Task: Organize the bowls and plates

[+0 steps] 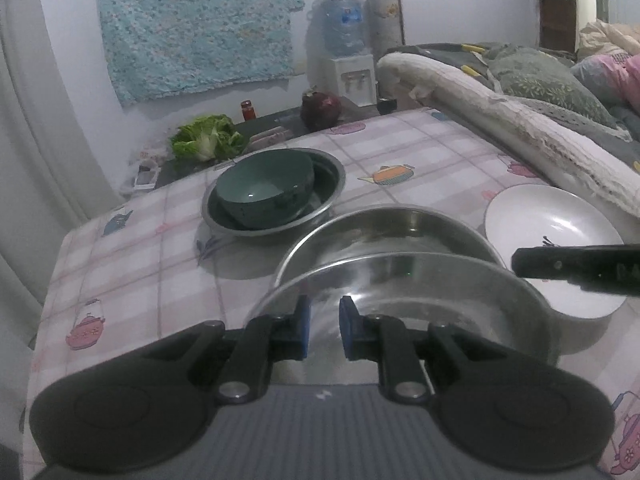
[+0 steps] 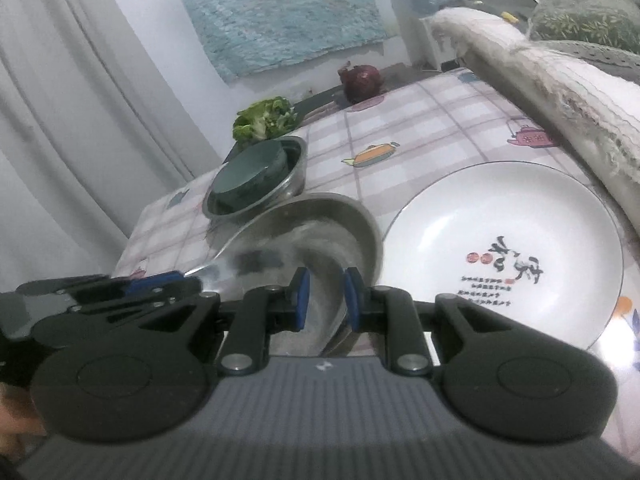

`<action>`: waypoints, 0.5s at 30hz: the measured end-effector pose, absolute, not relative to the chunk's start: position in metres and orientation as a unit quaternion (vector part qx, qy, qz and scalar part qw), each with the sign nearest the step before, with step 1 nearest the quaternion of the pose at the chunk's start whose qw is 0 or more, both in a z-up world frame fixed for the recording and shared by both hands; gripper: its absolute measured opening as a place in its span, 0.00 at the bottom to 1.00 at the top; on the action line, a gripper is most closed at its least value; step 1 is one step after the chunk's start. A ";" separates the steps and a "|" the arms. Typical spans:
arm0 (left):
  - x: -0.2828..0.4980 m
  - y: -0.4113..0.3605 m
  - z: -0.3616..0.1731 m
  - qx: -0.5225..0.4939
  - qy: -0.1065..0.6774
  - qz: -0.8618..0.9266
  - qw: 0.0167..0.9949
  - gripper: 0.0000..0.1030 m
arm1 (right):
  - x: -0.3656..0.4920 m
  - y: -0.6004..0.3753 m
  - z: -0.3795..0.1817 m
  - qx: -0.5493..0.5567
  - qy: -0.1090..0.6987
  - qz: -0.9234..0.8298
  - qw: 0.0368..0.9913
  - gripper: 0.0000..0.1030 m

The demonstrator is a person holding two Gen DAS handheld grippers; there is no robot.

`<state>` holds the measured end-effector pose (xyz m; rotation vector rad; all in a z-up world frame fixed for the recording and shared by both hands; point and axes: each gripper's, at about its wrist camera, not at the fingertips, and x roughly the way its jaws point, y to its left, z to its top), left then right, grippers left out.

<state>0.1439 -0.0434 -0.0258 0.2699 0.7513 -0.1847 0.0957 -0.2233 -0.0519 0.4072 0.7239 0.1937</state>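
Note:
My left gripper [image 1: 325, 322] is shut on the near rim of a steel plate [image 1: 420, 280] and holds it tilted over a second steel plate [image 1: 380, 228] on the table. In the right wrist view the held steel plate [image 2: 320, 236] sits in front of my right gripper [image 2: 323, 296], whose jaws stand a little apart at its right rim. The left gripper's blue fingers [image 2: 156, 282] grip its left edge. A green bowl [image 1: 266, 188] sits inside a steel bowl [image 1: 332, 172] farther back, and also shows in the right wrist view [image 2: 248, 176]. A white printed plate [image 2: 504, 256] lies to the right.
The table wears a checked teapot-print cloth [image 1: 140, 264]. Lettuce [image 1: 206, 140], a red jar [image 1: 247, 110] and a dark red cabbage [image 1: 322, 110] sit on a dark surface behind it. A sofa with bedding [image 1: 520, 112] borders the right edge. A curtain [image 2: 80, 120] hangs at left.

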 end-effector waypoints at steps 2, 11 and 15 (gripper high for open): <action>0.141 -0.036 -0.022 0.125 0.363 -0.082 0.920 0.18 | 0.098 -0.227 -0.054 0.200 0.352 0.093 0.910 0.18; 0.141 0.005 -0.025 0.064 0.396 -0.055 0.914 0.44 | 0.102 -0.233 -0.061 0.217 0.355 0.090 0.905 0.20; 0.156 0.018 -0.035 -0.007 0.421 -0.075 0.904 0.49 | 0.109 -0.236 -0.065 0.230 0.364 0.084 0.898 0.24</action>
